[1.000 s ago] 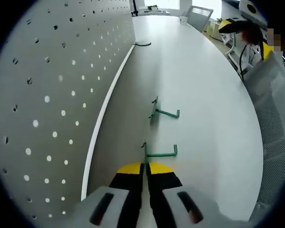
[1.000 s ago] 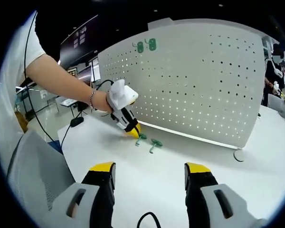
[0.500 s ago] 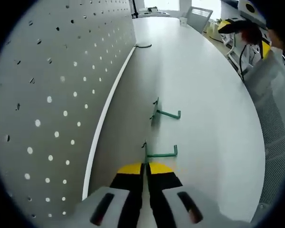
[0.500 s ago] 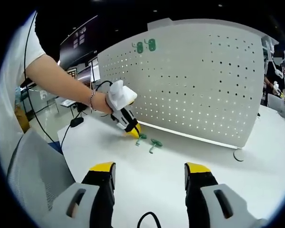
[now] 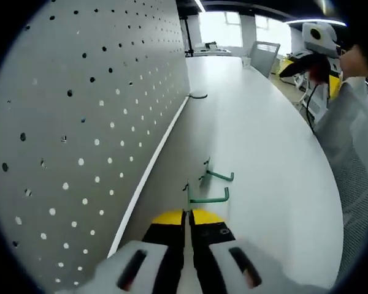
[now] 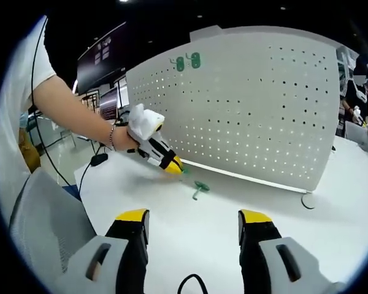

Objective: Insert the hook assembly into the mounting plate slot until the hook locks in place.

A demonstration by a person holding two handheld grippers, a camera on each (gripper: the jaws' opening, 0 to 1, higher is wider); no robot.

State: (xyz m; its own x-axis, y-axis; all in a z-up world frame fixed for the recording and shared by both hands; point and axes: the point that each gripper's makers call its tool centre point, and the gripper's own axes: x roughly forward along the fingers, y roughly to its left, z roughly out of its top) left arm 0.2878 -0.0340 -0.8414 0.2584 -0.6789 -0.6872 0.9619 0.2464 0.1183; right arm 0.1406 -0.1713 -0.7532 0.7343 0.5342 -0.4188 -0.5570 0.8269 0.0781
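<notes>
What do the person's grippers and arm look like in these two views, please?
Both grippers have black jaws with yellow tips on pale grey bodies: the left gripper and the right gripper. In the right gripper view the left one carries a white housing. The person's left hand wears a wrist bracelet, below a white short sleeve.

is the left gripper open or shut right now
Shut on a green hook. In the left gripper view the left gripper's yellow-tipped jaws meet with no gap, the hook's plate end pinched between them above the white table.
</notes>
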